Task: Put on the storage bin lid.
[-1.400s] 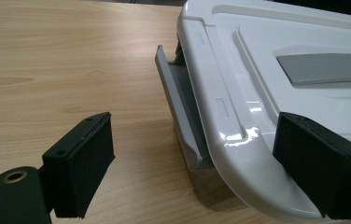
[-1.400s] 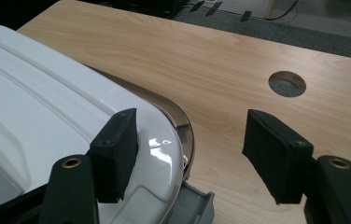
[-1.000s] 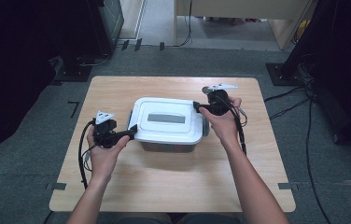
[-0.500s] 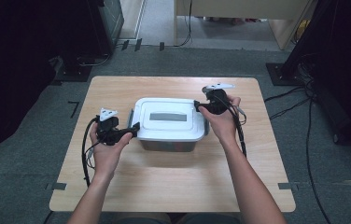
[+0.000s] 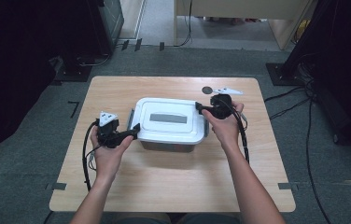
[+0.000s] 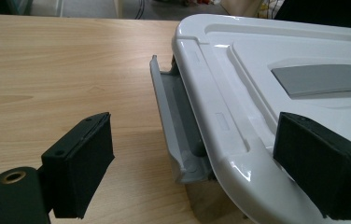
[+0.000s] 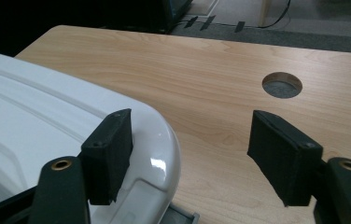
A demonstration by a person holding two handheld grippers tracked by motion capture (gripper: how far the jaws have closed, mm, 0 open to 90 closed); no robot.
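A white plastic box (image 5: 171, 123) with a grey panel on its lid stands in the middle of the wooden table (image 5: 164, 186). My left gripper (image 5: 134, 129) is at the box's left end, open. In the left gripper view its jaws (image 6: 197, 158) straddle the lid's corner (image 6: 239, 154) and a grey latch (image 6: 173, 121) that is swung outward, and neither pad presses on them. My right gripper (image 5: 199, 108) is at the box's far right corner, open. In the right gripper view (image 7: 190, 154) one pad hangs by the rounded lid corner (image 7: 159, 140) and the other over bare table.
A round cable hole (image 5: 207, 90) is in the table behind the box's right end, also in the right gripper view (image 7: 282, 84). Cables trail from both grippers. Dark equipment and grey floor surround the table.
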